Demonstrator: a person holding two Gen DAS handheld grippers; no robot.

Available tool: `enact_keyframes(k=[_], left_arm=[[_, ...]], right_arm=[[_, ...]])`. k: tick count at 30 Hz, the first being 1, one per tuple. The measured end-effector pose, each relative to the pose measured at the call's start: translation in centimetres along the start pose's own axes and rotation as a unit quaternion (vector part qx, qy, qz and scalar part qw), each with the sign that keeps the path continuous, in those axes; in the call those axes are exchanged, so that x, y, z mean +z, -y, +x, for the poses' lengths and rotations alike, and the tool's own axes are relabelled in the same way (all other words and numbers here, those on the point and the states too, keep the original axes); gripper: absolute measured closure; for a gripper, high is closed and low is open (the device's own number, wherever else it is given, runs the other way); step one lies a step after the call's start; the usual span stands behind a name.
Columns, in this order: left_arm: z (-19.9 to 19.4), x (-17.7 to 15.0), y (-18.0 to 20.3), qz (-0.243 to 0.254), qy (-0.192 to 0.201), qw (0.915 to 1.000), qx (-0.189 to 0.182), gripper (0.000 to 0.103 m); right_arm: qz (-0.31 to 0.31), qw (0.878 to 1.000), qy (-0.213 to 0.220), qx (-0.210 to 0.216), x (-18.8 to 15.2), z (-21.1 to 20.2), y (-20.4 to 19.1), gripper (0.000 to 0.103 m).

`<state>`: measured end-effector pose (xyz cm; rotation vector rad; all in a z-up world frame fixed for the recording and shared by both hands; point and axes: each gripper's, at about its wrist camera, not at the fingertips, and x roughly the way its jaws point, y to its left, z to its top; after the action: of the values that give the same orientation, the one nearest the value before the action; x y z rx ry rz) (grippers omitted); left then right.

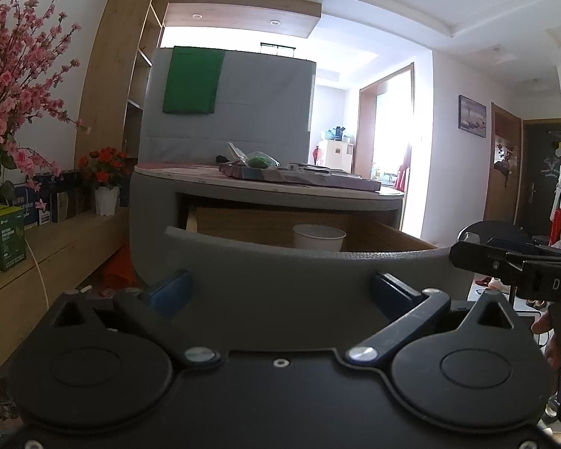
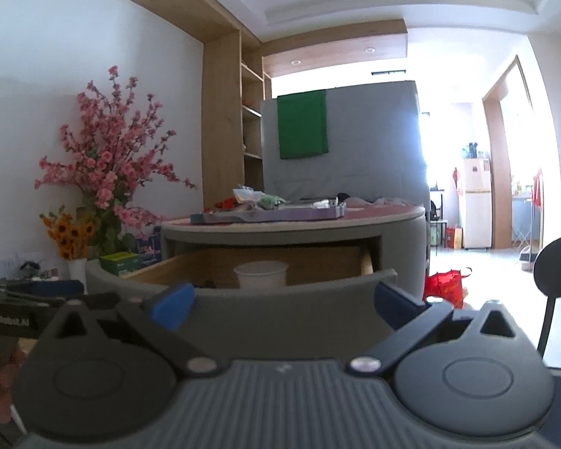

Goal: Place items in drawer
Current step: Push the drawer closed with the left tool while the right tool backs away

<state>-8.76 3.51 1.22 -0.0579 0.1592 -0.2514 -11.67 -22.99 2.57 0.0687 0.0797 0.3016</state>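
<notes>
The drawer (image 1: 303,258) stands pulled out from under the round surface (image 1: 190,181), a white paper cup (image 1: 319,237) standing inside it toward the back. Both the left gripper (image 1: 280,292) and the right gripper (image 2: 280,299) hover before the drawer's grey front with fingers (image 1: 174,292) spread wide, grasping nothing. A flat tray (image 2: 265,215) of small items lies on the surface above, near its front edge.

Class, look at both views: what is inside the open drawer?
A white cup stands inside the drawer, seen in the right view too. The grey drawer front hides the floor and the cup's base, so anything lying low cannot be seen.
</notes>
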Motion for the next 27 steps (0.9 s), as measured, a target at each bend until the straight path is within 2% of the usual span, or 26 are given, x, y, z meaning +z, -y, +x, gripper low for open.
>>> enact_keyframes(k=[4, 16, 27], left_arm=[[0.1, -0.2, 0.2, 0.000, 0.002, 1.0000, 0.003, 0.000], [1.4, 0.0, 0.3, -0.012, -0.004, 0.9998, 0.012, 0.000], [2.7, 0.4, -0.1, -0.049, -0.019, 0.9984, 0.021, 0.000]], right_arm=[[-0.007, 1.000, 0.004, -0.006, -0.1, 0.4, -0.2, 0.001], [0.000, 1.000, -0.018, -0.001, -0.6, 2.8, -0.4, 0.001], [0.005, 1.000, -0.030, 0.008, -0.2, 5.4, 0.1, 0.001]])
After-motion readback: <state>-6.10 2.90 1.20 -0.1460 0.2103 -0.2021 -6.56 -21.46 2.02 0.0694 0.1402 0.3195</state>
